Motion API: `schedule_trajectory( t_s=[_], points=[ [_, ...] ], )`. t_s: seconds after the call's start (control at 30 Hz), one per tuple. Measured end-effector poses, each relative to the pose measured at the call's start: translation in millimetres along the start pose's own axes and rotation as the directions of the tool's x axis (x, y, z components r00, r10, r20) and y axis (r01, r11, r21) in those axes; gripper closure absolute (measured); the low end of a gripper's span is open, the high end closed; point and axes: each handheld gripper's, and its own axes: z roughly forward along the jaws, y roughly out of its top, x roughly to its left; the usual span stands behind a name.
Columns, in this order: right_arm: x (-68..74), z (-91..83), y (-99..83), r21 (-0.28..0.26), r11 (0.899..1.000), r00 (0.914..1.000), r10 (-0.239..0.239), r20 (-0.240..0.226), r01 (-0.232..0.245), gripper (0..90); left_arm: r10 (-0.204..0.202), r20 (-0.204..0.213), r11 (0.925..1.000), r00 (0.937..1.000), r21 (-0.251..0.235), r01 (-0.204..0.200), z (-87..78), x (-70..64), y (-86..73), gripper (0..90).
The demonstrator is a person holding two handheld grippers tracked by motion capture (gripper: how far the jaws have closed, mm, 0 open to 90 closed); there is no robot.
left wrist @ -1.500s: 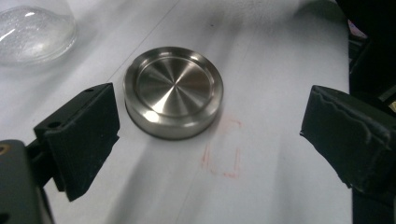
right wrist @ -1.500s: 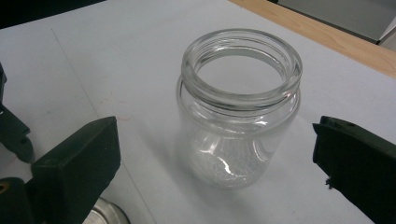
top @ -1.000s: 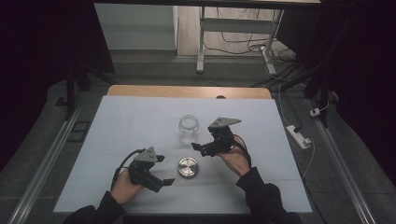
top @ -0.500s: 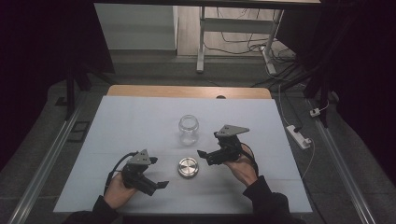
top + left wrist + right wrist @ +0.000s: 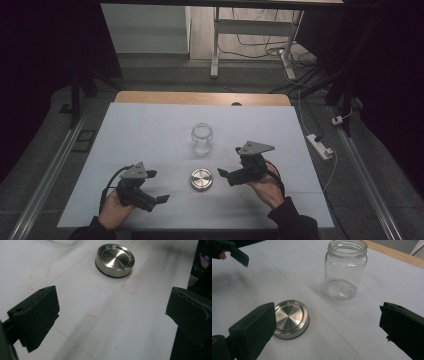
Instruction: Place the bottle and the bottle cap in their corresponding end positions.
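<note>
Near the tabletop's front edge, we see both grippers drawn back: left gripper (image 5: 159, 199) and right gripper (image 5: 223, 174), fingers spread, flank the lid (image 5: 201, 179); jar (image 5: 202, 138) unmoved behind it.

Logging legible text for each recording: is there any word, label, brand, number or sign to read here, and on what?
None: no readable text.
The metal lid and glass jar bear no print.
Faint red marks on the white table cover are corner outlines, not letters.
</note>
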Motion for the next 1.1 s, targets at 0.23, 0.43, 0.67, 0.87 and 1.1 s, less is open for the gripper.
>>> schedule_trajectory(
  t_s=[0.23,0.43,0.67,0.87,1.1],
  points=[
    [3.6,-16.8,-8.7,-0.007,1.000,0.9998,-0.005,0.019,0.005,0.8,-0.027,-0.018,0.9996,0.9995,-0.012,0.027,-12.9,1.6,-9.8,0.0],
    [2.3,-29.0,-18.9,-0.006,1.000,0.9993,0.000,0.037,0.001,0.1,-0.051,-0.040,0.9984,0.9979,-0.027,0.050,-25.3,2.2,-19.0,0.0],
    [1.2,-41.7,-29.7,-0.013,1.000,0.9987,0.018,0.048,-0.017,0.0,-0.077,-0.066,0.9963,0.9949,-0.044,0.074,-38.4,2.7,-29.6,0.0],
    [0.8,-52.2,-37.8,-0.026,0.999,0.9972,0.038,0.065,-0.036,0.0,-0.094,-0.084,0.9945,0.9920,-0.053,0.090,-48.3,2.8,-38.1,0.0],
    [0.2,-64.5,-46.6,-0.033,0.997,0.9937,0.066,0.090,-0.063,0.0,-0.114,-0.103,0.9918,0.9881,-0.070,0.107,-59.6,2.4,-47.9,0.0]
  ],
)
